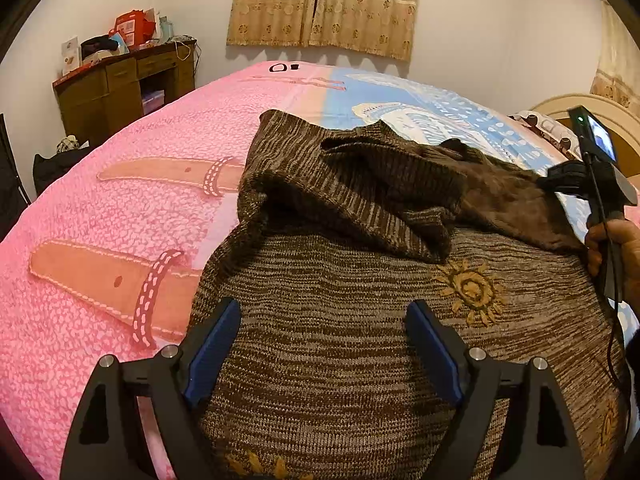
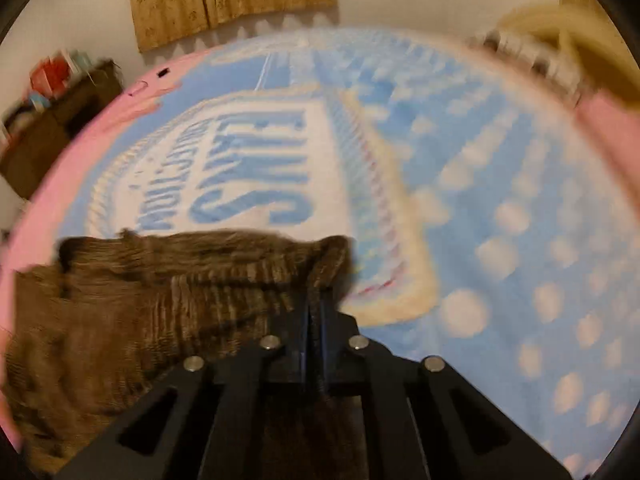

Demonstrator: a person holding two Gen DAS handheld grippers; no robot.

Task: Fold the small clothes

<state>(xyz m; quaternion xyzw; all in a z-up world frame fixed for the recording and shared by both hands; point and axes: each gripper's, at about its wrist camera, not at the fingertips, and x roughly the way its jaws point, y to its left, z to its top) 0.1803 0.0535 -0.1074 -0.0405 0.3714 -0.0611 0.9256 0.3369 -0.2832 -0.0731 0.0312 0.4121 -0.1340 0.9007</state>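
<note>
A brown knitted sweater (image 1: 340,340) with yellow sun embroidery lies on the bed, one sleeve folded across its upper part. My left gripper (image 1: 324,332) is open and empty, hovering over the sweater's body, blue pads spread wide. My right gripper (image 2: 316,308) is shut on an edge of the sweater (image 2: 168,292) and holds it lifted above the blanket. In the left wrist view the right gripper (image 1: 560,182) shows at the far right, held by a hand, with the cloth stretching to it. The right wrist view is blurred.
The bed is covered by a pink and blue blanket (image 1: 120,208) with printed lettering (image 2: 256,168). A wooden desk (image 1: 120,84) with clutter stands by the far left wall. Curtains (image 1: 324,4) hang behind. A headboard (image 1: 600,120) and pillow are at the right.
</note>
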